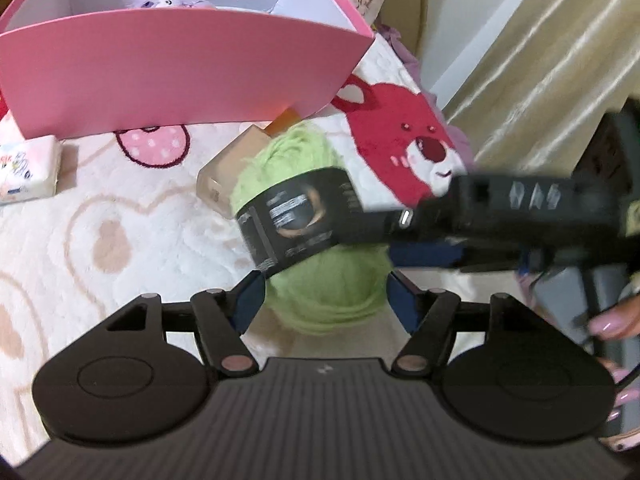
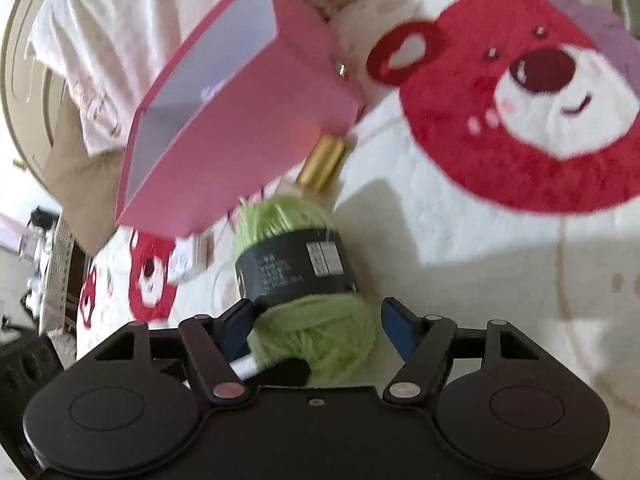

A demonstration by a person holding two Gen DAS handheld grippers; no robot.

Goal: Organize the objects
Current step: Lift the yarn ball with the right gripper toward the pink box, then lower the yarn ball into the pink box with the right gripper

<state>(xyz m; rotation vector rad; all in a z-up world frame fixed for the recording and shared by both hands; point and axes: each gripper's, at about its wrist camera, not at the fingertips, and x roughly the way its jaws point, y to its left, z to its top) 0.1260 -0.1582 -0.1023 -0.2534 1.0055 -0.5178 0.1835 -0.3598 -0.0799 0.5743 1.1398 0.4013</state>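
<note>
Yarn lies on the blanket, near side of the pink box. Left gripper spread around it, pads just clear. Right gripper also spread; left pad touches the yarn, right pad apart. Perfume bottle at the box's base.

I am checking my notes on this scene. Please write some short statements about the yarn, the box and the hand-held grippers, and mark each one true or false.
1. The yarn is green with a black label. True.
2. The yarn lies inside the pink box. False: it lies on the blanket, in front of the box.
3. A purple plush toy sits in the box. True.
4. The left hand-held gripper is shut tight on the yarn. False: its jaws stand apart, the right pad clear of the yarn.
5. The box is blue. False: pink.
</note>
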